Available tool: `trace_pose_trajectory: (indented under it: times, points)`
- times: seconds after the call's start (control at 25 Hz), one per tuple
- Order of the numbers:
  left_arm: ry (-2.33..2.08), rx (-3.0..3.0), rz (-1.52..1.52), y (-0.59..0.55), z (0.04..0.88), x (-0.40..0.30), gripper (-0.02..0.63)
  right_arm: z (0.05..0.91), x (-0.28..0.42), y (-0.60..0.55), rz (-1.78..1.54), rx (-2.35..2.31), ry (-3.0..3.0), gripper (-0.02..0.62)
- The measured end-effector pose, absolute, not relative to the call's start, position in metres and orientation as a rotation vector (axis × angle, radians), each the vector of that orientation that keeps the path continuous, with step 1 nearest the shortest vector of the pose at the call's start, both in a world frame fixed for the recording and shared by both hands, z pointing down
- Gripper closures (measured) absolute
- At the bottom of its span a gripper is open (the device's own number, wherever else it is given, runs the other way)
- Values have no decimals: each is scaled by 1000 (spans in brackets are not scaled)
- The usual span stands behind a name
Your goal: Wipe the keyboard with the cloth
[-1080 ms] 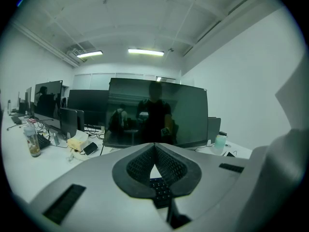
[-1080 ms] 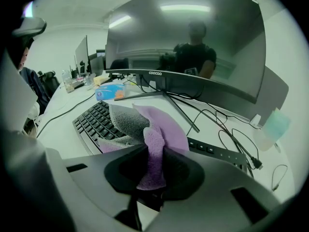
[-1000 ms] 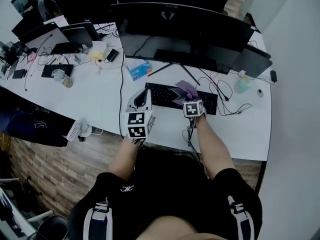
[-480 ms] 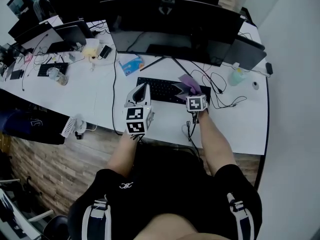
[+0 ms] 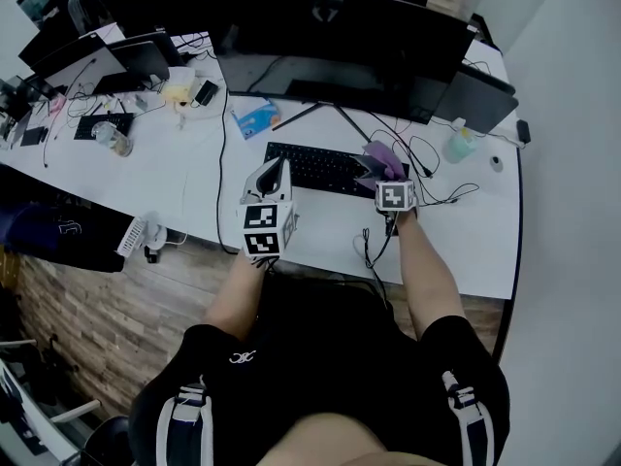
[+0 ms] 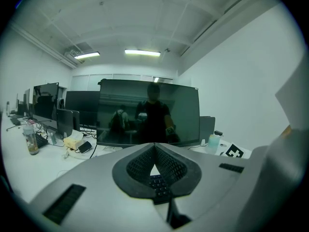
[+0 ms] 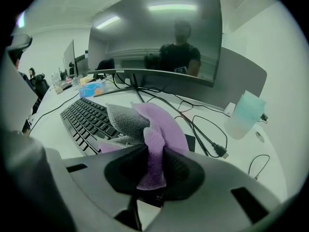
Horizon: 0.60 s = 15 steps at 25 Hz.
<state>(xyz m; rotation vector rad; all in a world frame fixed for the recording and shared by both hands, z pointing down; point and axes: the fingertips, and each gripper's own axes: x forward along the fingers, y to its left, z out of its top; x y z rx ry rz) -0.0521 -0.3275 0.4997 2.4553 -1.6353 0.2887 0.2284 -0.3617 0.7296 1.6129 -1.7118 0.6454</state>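
Note:
A black keyboard (image 5: 315,167) lies on the white desk (image 5: 184,178) in front of a large monitor. My right gripper (image 5: 376,171) is shut on a purple and grey cloth (image 5: 382,155), held over the keyboard's right end. In the right gripper view the cloth (image 7: 147,122) bunches out of the jaws of the right gripper (image 7: 153,151), with the keyboard (image 7: 87,117) to its left. My left gripper (image 5: 280,168) hovers over the keyboard's left end, shut and holding nothing. In the left gripper view, a few keys of the keyboard (image 6: 157,182) show through the closed jaws of the left gripper (image 6: 154,148).
A wide dark monitor (image 5: 340,42) stands behind the keyboard. Black cables (image 5: 427,178) run over the desk to its right, near a pale green bottle (image 5: 458,147). A blue packet (image 5: 256,118) lies at the back left. The desk's front edge (image 5: 320,270) is close below the grippers.
My right gripper has carried the cloth rightward along the keyboard to its right end. The left gripper has stayed near the left end.

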Motion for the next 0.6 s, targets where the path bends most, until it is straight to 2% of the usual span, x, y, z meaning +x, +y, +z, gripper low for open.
trace_pose_trajectory:
  times: [0.4,0.6]
  points:
    - [-1645,2439,295,-324,504,-63,595,728,271,-344,682,1736,-1625,495]
    - [-1625,2443,294,-327,507,-60,595,733,262,-346,665,1764,-1662,499]
